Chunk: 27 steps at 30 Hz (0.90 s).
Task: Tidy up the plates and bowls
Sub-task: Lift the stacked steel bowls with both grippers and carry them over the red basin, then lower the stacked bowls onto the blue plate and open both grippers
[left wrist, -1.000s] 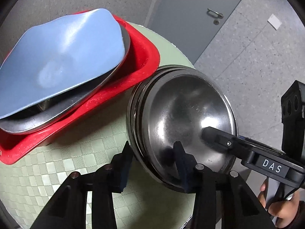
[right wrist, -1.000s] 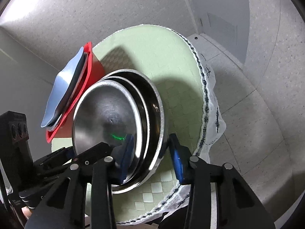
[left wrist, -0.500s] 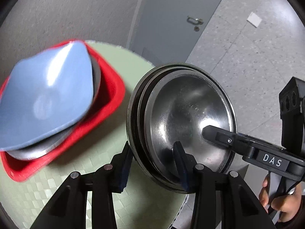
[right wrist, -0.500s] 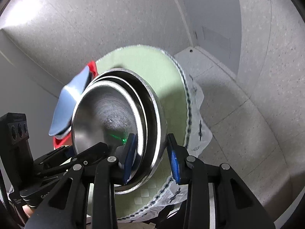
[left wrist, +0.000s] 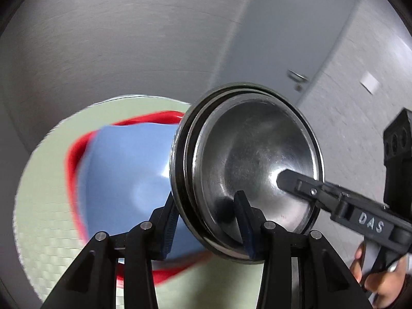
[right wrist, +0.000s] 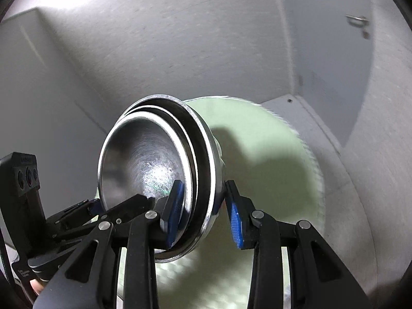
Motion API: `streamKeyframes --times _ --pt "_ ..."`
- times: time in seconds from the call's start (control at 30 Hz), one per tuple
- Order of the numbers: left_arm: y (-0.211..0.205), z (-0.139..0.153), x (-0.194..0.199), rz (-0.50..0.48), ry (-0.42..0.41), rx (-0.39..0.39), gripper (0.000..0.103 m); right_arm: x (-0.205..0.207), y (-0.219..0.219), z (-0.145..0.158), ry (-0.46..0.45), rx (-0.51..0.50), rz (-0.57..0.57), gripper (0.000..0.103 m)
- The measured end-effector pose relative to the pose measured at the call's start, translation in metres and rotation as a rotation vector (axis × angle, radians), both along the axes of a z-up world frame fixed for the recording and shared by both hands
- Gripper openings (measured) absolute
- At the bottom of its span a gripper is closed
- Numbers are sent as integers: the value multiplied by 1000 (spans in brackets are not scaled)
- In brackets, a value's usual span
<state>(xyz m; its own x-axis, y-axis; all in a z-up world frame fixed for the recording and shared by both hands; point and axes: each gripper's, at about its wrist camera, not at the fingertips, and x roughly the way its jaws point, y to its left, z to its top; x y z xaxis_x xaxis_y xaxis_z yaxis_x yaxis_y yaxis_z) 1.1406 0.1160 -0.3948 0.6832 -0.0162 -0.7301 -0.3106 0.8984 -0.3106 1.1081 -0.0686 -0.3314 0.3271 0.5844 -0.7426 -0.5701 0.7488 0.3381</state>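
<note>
Bowls (left wrist: 247,159), steel, a nested stack of about three, were held tilted in the air above a round table (left wrist: 38,193) with a pale green checked cloth. Left gripper (left wrist: 206,229) was clamped narrow across the stack's near rim, one blue pad inside the innermost bowl and one outside. Right gripper (right wrist: 203,211) gripped the opposite rim the same way, inner pad on the polished inside, outer pad against the outermost wall.

Tray (left wrist: 159,118), red, lay on the table behind the stack, carrying a blue plate (left wrist: 123,170) on top; both were blurred.

Handling: judged stiff, not fragile, moderately heavy as a stack. Polished metal likely slippery under the pads, and the nested bowls could slide or rattle against each other when tipped. Rim judged the sound place to take hold, at two opposite points as here, keeping the stack near level before setting it down.

Hand (left wrist: 373,278), person's, was partly visible on the right gripper's handle.
</note>
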Motion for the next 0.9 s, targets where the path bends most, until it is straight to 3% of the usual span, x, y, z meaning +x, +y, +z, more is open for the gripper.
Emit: streamKeyframes --times 0.13,0.27,0.47,0.7,0.9 --pt "35 -10 -9 60 35 -1 38 5 44 -12 37 -13 52 33" --pt "55 -25 -13 61 92 -14 39 10 72 -30 86 -47 69 33" --pt "63 -40 -6 32 150 -28 39 14 89 -46 110 -108 41 34" --pt "58 -40 15 -14 155 -14 40 4 92 -55 104 -151 -28 36" --pt "74 -41 25 -65 143 7 46 -17 89 -45 50 -146 -81 59"
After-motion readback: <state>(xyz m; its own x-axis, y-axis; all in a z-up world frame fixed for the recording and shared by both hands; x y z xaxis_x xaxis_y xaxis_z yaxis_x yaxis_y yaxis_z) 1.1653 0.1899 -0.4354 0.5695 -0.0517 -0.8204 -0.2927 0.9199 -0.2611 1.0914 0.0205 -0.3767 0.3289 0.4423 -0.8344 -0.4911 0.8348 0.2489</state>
